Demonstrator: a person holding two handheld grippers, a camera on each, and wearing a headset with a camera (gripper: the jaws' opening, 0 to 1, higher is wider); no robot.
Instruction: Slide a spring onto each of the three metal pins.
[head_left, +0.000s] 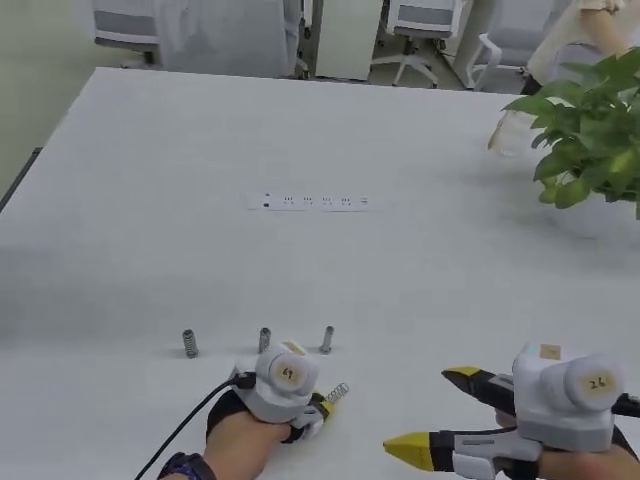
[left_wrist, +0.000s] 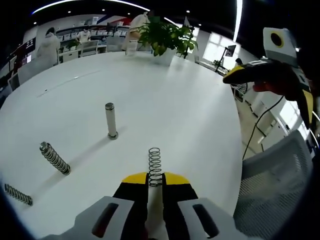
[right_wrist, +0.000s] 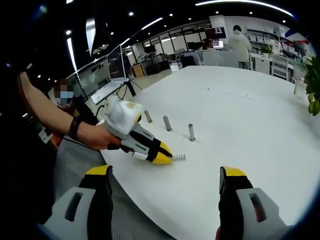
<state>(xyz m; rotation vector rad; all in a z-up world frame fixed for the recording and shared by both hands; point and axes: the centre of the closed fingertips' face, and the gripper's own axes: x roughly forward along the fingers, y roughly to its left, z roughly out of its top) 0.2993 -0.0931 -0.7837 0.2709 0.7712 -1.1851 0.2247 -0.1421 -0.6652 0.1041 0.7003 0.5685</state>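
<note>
Three metal pins stand in a row near the table's front edge. The left pin (head_left: 190, 343) and middle pin (head_left: 264, 340) each wear a spring; the right pin (head_left: 327, 339) is bare. In the left gripper view the bare pin (left_wrist: 110, 121) stands ahead and to the left, with the sprung pins (left_wrist: 55, 158) (left_wrist: 17, 194) beyond it. My left gripper (head_left: 322, 404) (left_wrist: 155, 179) is shut on one end of a loose spring (head_left: 337, 392) (left_wrist: 155, 165), just in front of the bare pin. My right gripper (head_left: 430, 408) (right_wrist: 166, 174) hovers open to the right, holding nothing.
A white power strip (head_left: 308, 202) lies at mid-table. A potted plant (head_left: 588, 130) stands at the right edge, with a clear cup (head_left: 510, 135) beside it. Office chairs (head_left: 420, 30) stand beyond the far edge. A black cable (head_left: 185, 425) trails from the left gripper.
</note>
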